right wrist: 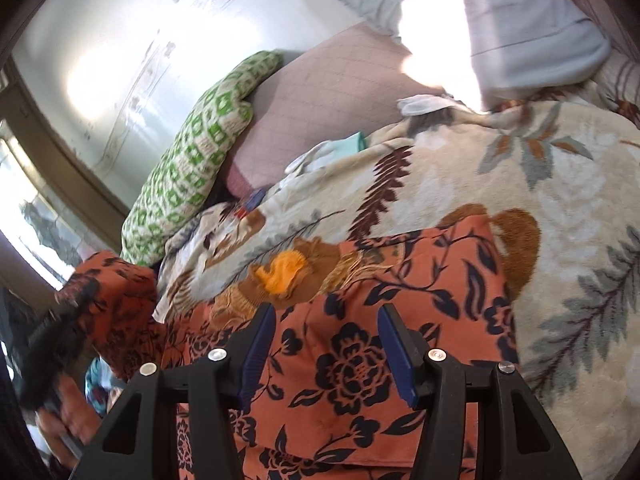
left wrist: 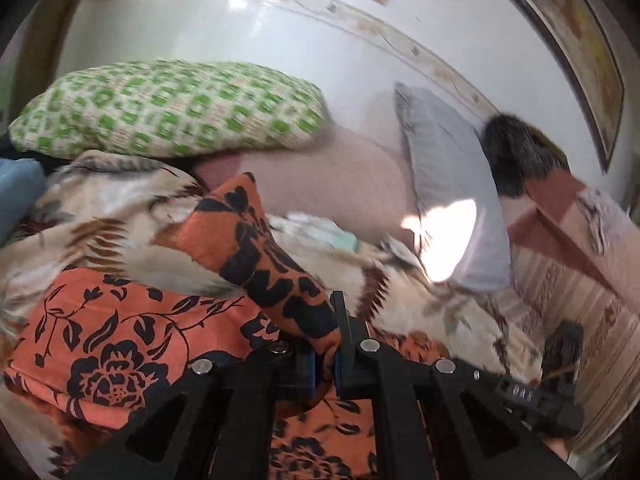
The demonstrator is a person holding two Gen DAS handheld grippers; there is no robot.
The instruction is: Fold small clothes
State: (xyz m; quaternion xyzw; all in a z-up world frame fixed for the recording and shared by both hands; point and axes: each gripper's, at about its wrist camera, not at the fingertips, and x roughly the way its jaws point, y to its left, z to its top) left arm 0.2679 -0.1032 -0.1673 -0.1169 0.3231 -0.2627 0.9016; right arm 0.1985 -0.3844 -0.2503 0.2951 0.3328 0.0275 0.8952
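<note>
- Left wrist view: left gripper (left wrist: 326,364) pinches a raised fold of the orange cloth (left wrist: 120,344), fingers pressed together on it.
- Right gripper (right wrist: 326,354) hovers over the cloth's flat part, fingers spread (holding nothing).
- Cloth lies on a floral blanket (right wrist: 560,184).
- Beyond the blanket: green pillow (left wrist: 168,108), grey pillow (left wrist: 448,184).

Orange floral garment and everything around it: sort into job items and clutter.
Job:
orange floral garment, a bunched part pinched in the left gripper
right gripper, open above the garment

Just lying about:
green patterned pillow
grey pillow
beige floral blanket
</note>
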